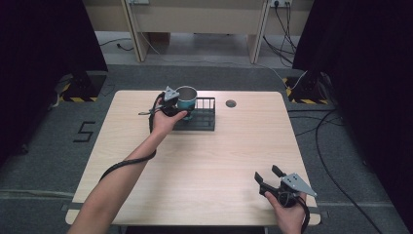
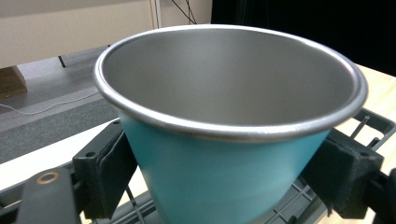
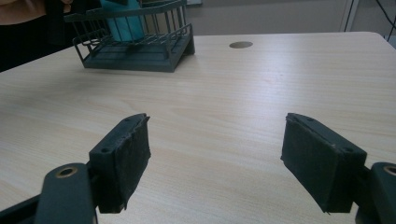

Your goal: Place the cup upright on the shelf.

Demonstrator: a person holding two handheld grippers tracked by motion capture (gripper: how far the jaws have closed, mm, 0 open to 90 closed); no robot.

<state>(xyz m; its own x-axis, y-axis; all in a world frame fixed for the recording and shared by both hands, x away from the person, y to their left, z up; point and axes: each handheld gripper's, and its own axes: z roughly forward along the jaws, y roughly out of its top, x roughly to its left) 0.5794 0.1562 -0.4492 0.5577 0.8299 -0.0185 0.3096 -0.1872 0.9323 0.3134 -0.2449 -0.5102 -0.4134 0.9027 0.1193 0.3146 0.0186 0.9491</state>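
A teal cup (image 1: pixel 186 99) with a bare steel inside stands upright in the left part of a black wire rack (image 1: pixel 204 115) at the table's far middle. My left gripper (image 1: pixel 176 103) is shut on the cup (image 2: pixel 224 140), one pad on each side of its teal wall, just below the rim. The rack's bars (image 2: pixel 373 126) show under the cup. Near the front right edge my right gripper (image 1: pixel 269 177) stands open over bare wood, pointing toward the rack (image 3: pixel 140 42), where the cup (image 3: pixel 122 21) shows behind the bars.
The wooden table (image 1: pixel 204 165) has a round cable hole (image 1: pixel 231 103) right of the rack. Black curtains flank both sides. Cables lie on the grey floor at the right, and a light bench stands beyond the table.
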